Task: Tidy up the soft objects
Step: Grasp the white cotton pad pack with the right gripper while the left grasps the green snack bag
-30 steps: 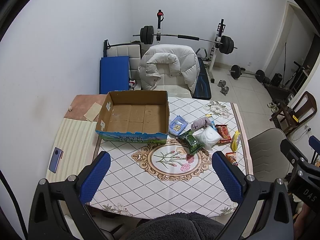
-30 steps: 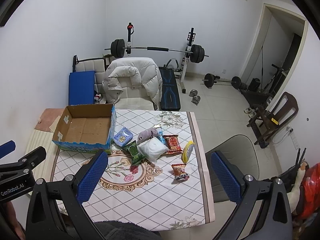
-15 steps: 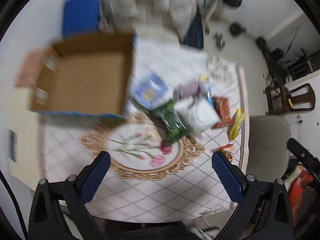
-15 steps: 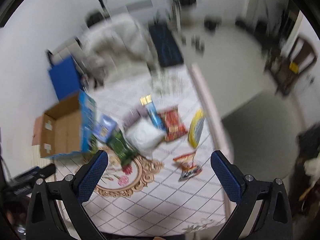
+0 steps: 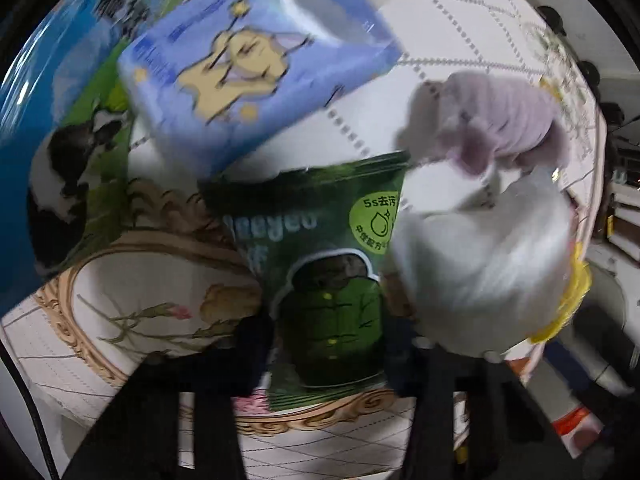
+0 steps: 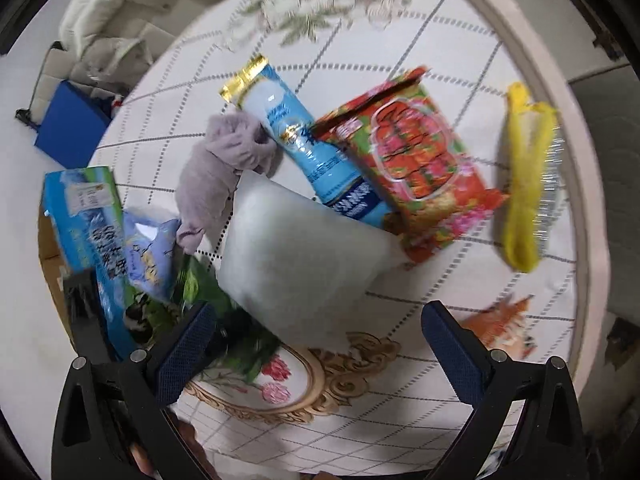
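Observation:
My left gripper (image 5: 326,344) is low over the table, its dark fingers on either side of a green wet-wipe pack (image 5: 320,276); the view is blurred and I cannot tell if the jaws grip it. A blue tissue pack (image 5: 244,68), a lilac cloth (image 5: 492,120) and a white padded bag (image 5: 480,268) lie around it. My right gripper (image 6: 320,344) is open and empty, just in front of the white padded bag (image 6: 296,256). The lilac cloth (image 6: 224,164) and the green pack (image 6: 208,300) show at its left.
The blue-sided cardboard box (image 6: 88,224) stands at the left. A blue tube (image 6: 304,140), a red snack bag (image 6: 412,160), a yellow brush (image 6: 528,176) and an orange packet (image 6: 504,324) lie on the patterned tablecloth (image 6: 400,392). The table edge (image 6: 560,92) runs along the right.
Both grippers have dropped from high above the table to close over the pile. The left now straddles the green pack; the right faces the white bag.

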